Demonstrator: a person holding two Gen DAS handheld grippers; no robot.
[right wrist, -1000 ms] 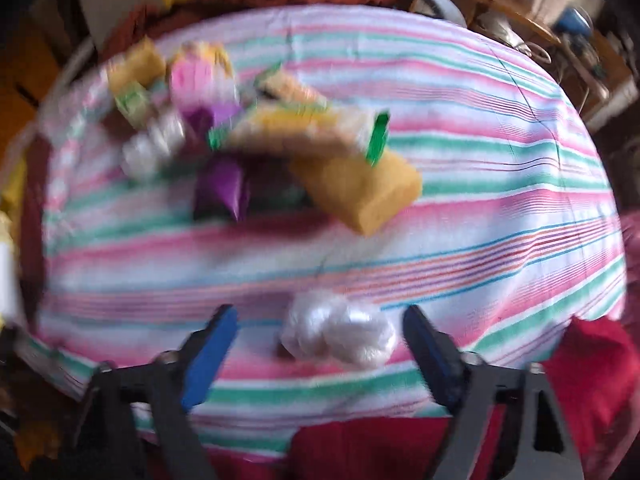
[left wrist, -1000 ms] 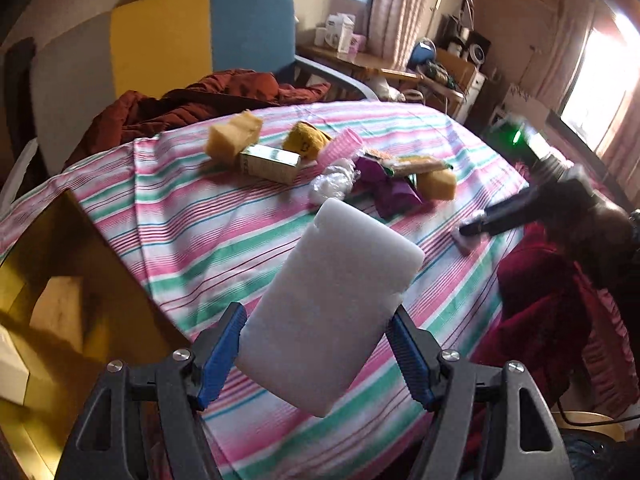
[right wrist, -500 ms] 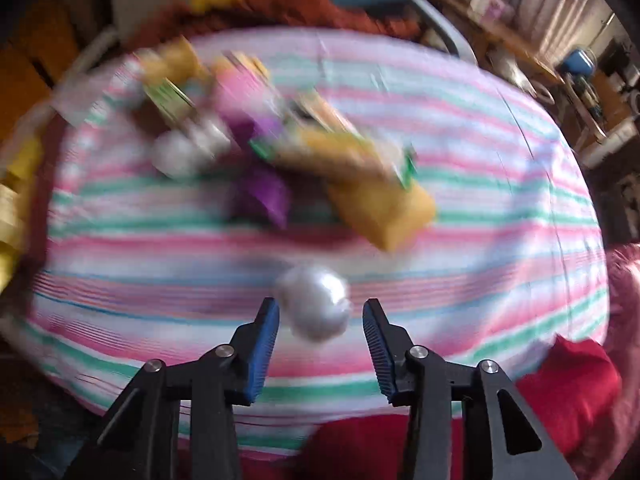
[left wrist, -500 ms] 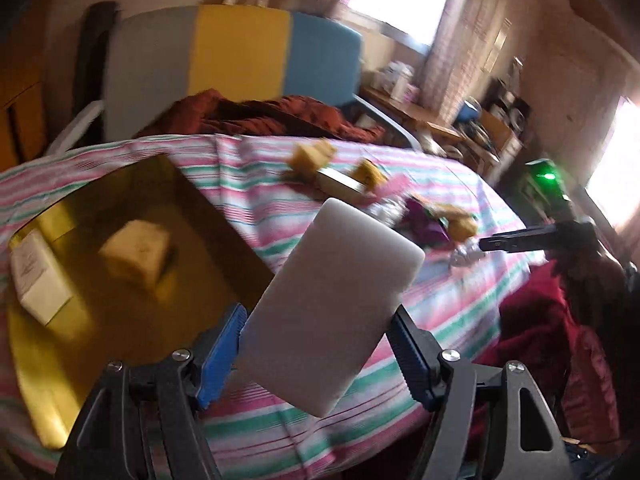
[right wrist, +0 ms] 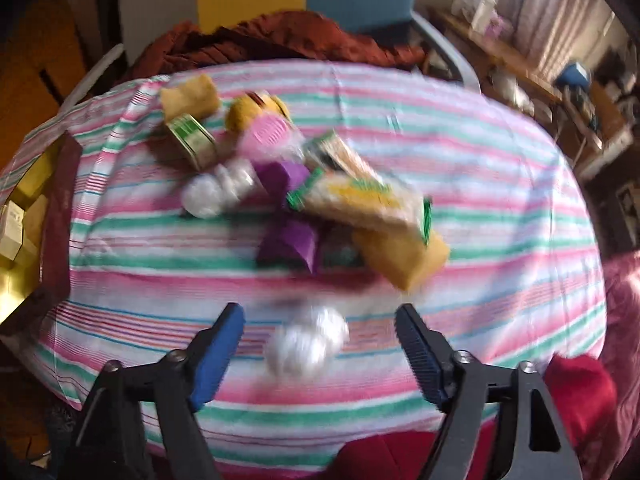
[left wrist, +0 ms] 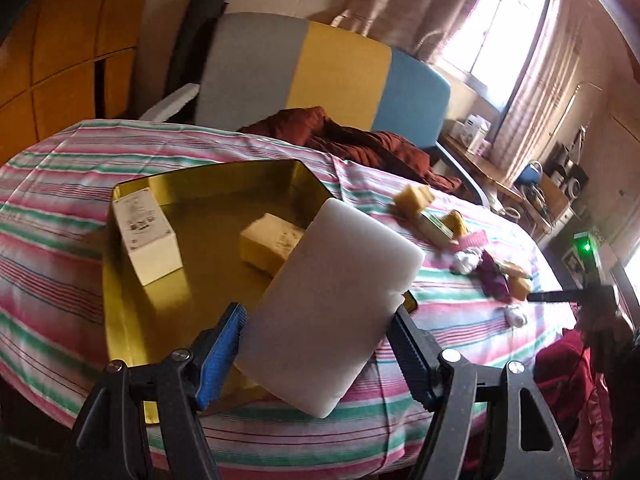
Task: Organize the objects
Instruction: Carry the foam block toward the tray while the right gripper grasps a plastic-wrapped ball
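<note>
**White block brought over the tray; crinkled ball let go**

Landmark throughout: gold tray (left wrist: 132, 320), sitting on the striped tablecloth (left wrist: 60, 248).

Left gripper (left wrist: 316, 352): clamped on the white foam block (left wrist: 332, 304), pads pressing both long edges, block tilted up and to the right. A second ago, seen out over bare cloth with only a corner of the tray at the left edge; now swung across, with the block hanging above the tray's near right part. Already inside the tray: a white carton (left wrist: 144, 236) toward its far left wall and a yellow sponge (left wrist: 270, 246) near its middle. Judged: a third item about to join them, with open floor showing in front of the carton and sponge for the drop.

Right gripper (right wrist: 320, 356): well to the right of the tray, jaws just sprung wide apart after pinching in half a second ago. Crinkled white ball (right wrist: 306, 344) between them but untouched, blurred, apparently back on the cloth. Judged: a failed or abandoned pick, needing a fresh squeeze before any carry leftward to the tray.

Farther from the tray, beyond the ball: the remaining pile (right wrist: 304, 196) of sponges, packets and purple wrap, not yet sorted.
</note>
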